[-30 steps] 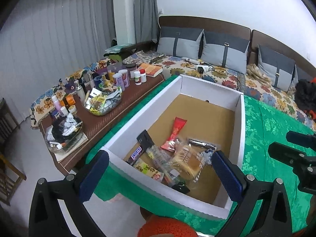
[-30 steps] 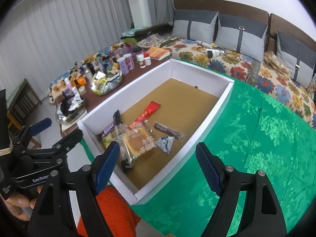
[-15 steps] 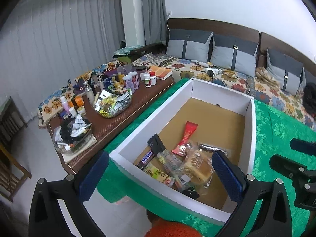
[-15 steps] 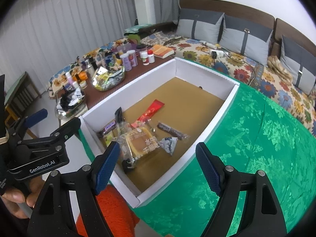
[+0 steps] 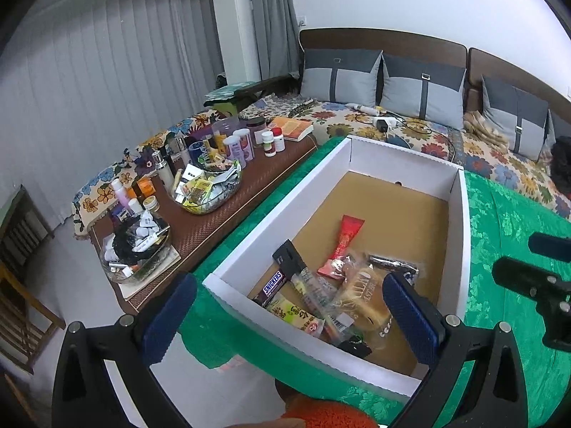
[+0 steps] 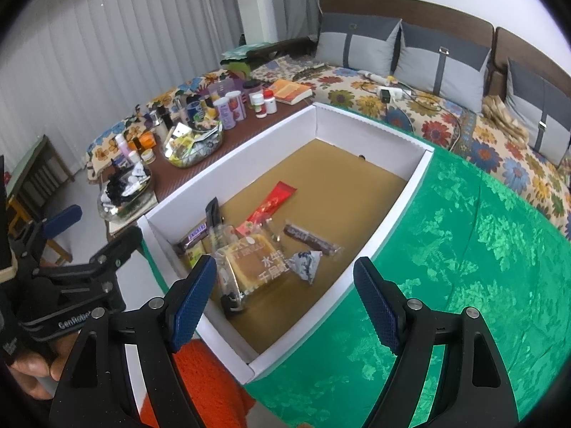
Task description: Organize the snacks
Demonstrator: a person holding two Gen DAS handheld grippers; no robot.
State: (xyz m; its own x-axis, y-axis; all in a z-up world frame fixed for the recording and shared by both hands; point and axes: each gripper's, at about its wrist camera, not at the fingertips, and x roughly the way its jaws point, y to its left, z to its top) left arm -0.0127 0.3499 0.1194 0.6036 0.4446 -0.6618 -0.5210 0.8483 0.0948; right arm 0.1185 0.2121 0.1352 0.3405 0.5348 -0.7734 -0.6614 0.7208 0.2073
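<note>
A white box (image 5: 271, 221) (image 6: 232, 167) with a brown floor lies on a green cloth. Snacks are heaped in its near corner: a Snickers bar (image 5: 273, 283) (image 6: 192, 237), a red packet (image 5: 344, 242) (image 6: 271, 203), a wrapped cake (image 5: 360, 296) (image 6: 253, 260), a dark bar (image 5: 392, 265) (image 6: 310, 239) and a yellow-green packet (image 5: 294, 312). My left gripper (image 5: 291, 321) (image 6: 92, 232) hovers open before the box's near left corner. My right gripper (image 6: 285, 303) (image 5: 535, 260) hangs open above the near right rim. Neither holds anything.
Left of the box, a low brown table (image 5: 249, 192) carries bottles, jars and two glass bowls (image 5: 210, 192) (image 5: 135, 249). A flowered sofa with grey cushions (image 5: 421, 89) runs behind. The green cloth (image 6: 464, 249) spreads to the right. A hand (image 6: 28, 374) holds the left gripper; orange fabric (image 6: 203, 374) lies below.
The box has slid slightly to the right in the left wrist view. The snacks lie as before, and both grippers stay open.
</note>
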